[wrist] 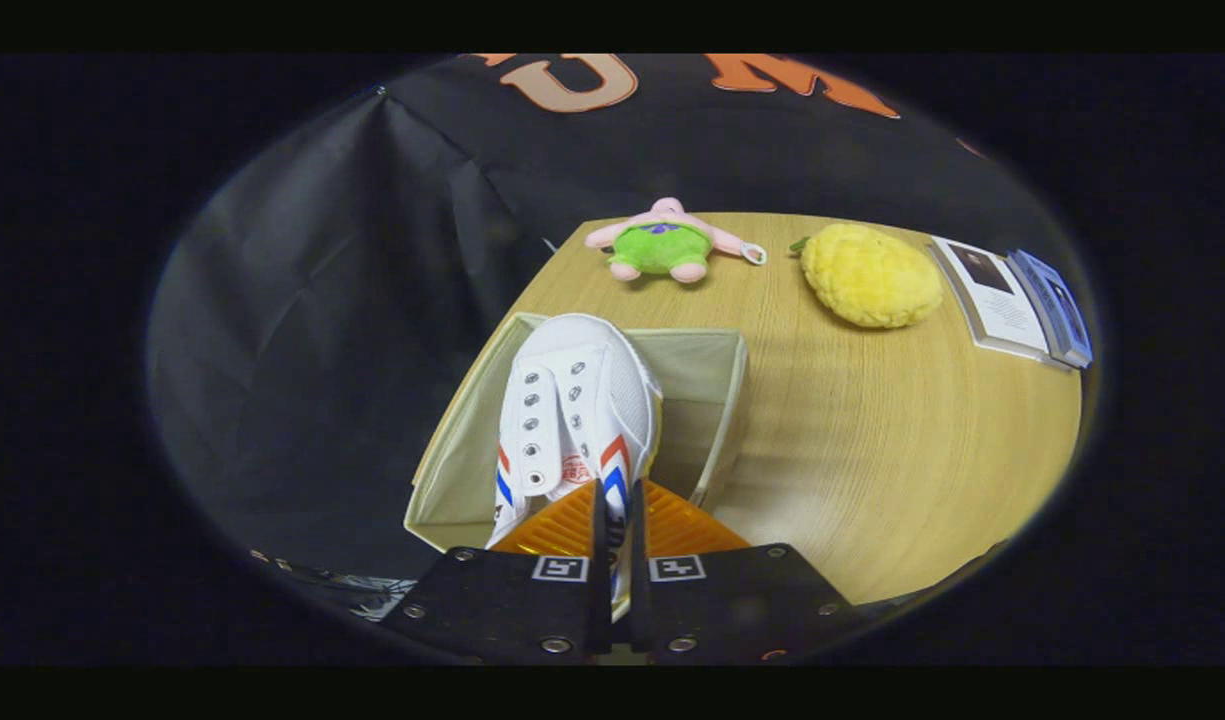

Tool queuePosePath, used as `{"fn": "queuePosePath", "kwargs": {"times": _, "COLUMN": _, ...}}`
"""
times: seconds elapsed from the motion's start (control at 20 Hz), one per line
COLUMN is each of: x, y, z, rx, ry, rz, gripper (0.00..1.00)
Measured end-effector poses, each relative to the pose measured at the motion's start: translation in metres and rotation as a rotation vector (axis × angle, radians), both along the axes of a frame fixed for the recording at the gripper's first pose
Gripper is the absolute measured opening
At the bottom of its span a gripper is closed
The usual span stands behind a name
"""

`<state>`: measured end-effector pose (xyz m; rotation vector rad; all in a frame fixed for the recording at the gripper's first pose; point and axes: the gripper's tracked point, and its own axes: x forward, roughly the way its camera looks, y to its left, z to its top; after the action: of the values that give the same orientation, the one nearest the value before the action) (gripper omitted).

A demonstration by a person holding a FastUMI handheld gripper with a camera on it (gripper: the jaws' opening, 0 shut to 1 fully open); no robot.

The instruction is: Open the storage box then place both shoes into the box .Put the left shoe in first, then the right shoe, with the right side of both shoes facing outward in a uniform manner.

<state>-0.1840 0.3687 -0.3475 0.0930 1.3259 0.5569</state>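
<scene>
White shoe (pixel 572 410) pinched in gripper (pixel 617 500) over box (pixel 717 400); plush toys (pixel 662 245) beyond

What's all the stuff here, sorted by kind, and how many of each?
Shoes: 1, a white shoe pinched by its rear between the gripper fingers, over the box.
Storage boxes: 1, a beige fabric box, open.
Plush toys: 2, pink-and-green toy and yellow toy.
Books: 2, a white book and a blue book.
Total: 6
</scene>
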Motion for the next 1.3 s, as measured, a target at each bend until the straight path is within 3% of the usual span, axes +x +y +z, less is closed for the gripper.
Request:
{"fn": "queuePosePath", "kwargs": {"times": 0.3, "x": -0.023, "y": -0.003, "z": -0.008, "rx": -0.074, "ry": 0.002, "rz": -0.047, "gripper": 0.08}}
{"fn": "queuePosePath", "kwargs": {"times": 0.45, "x": -0.007, "y": -0.005, "z": -0.002, "rx": -0.040, "ry": -0.025, "rz": -0.123, "gripper": 0.06}}
{"fn": "queuePosePath", "kwargs": {"times": 0.65, "x": 0.027, "y": -0.015, "z": 0.021, "rx": 0.005, "ry": -0.117, "rz": -0.142, "gripper": 0.08}}
{"fn": "queuePosePath", "kwargs": {"times": 1.1, "x": 0.092, "y": -0.107, "z": 0.068, "rx": -0.020, "ry": -0.405, "rz": -0.220, "gripper": 0.69}}
{"fn": "queuePosePath", "kwargs": {"times": 1.3, "x": 0.120, "y": -0.162, "z": 0.096, "rx": -0.070, "ry": -0.564, "rz": -0.264, "gripper": 0.84}}
